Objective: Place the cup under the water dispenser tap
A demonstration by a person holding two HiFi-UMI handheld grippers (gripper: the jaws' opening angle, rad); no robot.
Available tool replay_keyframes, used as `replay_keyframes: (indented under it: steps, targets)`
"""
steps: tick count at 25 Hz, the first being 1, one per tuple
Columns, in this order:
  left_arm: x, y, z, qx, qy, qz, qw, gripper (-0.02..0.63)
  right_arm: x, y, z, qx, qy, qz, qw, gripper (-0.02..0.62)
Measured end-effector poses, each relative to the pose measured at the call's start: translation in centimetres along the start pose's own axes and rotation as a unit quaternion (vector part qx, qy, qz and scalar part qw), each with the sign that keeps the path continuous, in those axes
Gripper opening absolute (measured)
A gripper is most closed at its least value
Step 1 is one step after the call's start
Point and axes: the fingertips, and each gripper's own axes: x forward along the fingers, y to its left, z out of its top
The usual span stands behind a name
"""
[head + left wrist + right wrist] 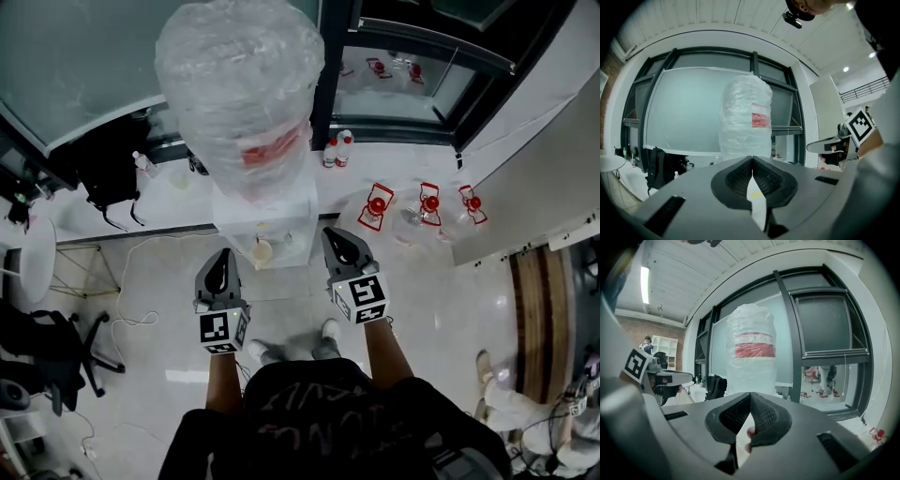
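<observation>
The cup (262, 251), small, pale and cream-coloured, with its open mouth facing up, stands in the recess at the front of the white water dispenser (286, 225). It seems to be below the tap, though the tap is too small to make out. Above it rises the big bottle (242, 84), wrapped in clear film with a red label. The left gripper (224, 255) and right gripper (331, 234) hang just beside the dispenser, one on each side of the cup. Both have their jaws pressed together on nothing.

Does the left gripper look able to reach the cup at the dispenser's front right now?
Probably yes: the cup stands in the open just ahead of the left gripper, with nothing between them, though its jaws are shut and empty.
</observation>
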Motion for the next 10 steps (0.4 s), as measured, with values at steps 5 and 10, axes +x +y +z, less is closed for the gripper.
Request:
replay_keyframes:
  steps: [5, 10]
  targets:
    - [0.2, 0.1, 2.1, 0.006, -0.014, -0.007, 0.9999, 0.017, 0.4, 0.6, 1.8, -0.015, -0.009, 0.003, 1.000, 0.014]
    - [0.1, 0.7, 3.5, -0.001, -0.022, -0.016, 0.9996, 0.017, 0.8, 1.8, 3.3, -0.021, -0.022, 0.010, 0.999, 0.014]
